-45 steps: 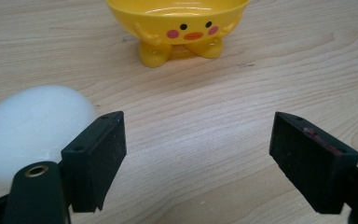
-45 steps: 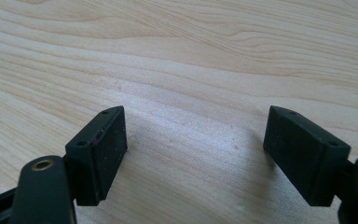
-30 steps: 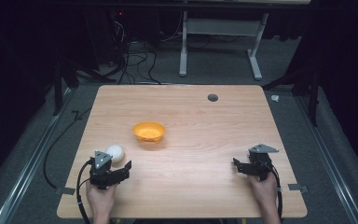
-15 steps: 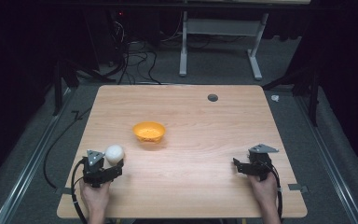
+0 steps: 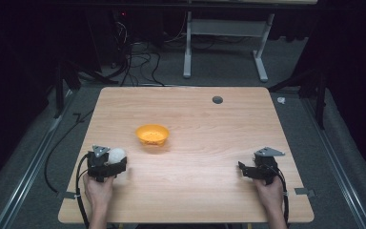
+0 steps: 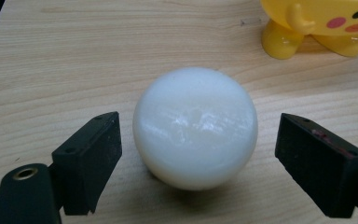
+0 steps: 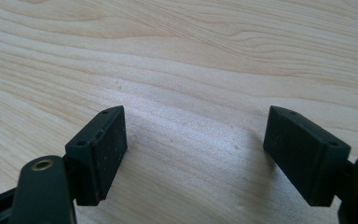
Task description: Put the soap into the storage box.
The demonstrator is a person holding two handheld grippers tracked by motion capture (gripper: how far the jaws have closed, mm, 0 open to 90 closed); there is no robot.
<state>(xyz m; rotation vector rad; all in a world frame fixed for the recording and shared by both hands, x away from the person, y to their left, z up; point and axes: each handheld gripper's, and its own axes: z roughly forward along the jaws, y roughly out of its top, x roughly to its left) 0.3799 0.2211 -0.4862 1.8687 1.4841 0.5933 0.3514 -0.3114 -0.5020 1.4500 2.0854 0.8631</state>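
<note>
A glossy white ball [image 5: 116,155] [image 6: 195,126] rests on the wooden table [image 5: 209,186] near its front left. My left gripper [image 5: 116,161] [image 6: 200,133] is open around it, one jaw on each side with a gap to the ball on both. Beyond the ball stands a yellow bowl [image 5: 152,134] [image 6: 317,23] with stubby feet and a cartoon face. At the front right my right gripper [image 5: 243,169] [image 7: 196,126] is open on bare wood, with nothing between its fingers.
A dark round hole [image 5: 217,99] sits in the table's far right part. Cables and a white desk frame [image 5: 224,38] lie on the dark floor past the far edge. Each gripper's cable trails off the front edge.
My left gripper has shifted slightly left and back and straightened behind the ball, which has stayed in place. The right gripper has not moved.
</note>
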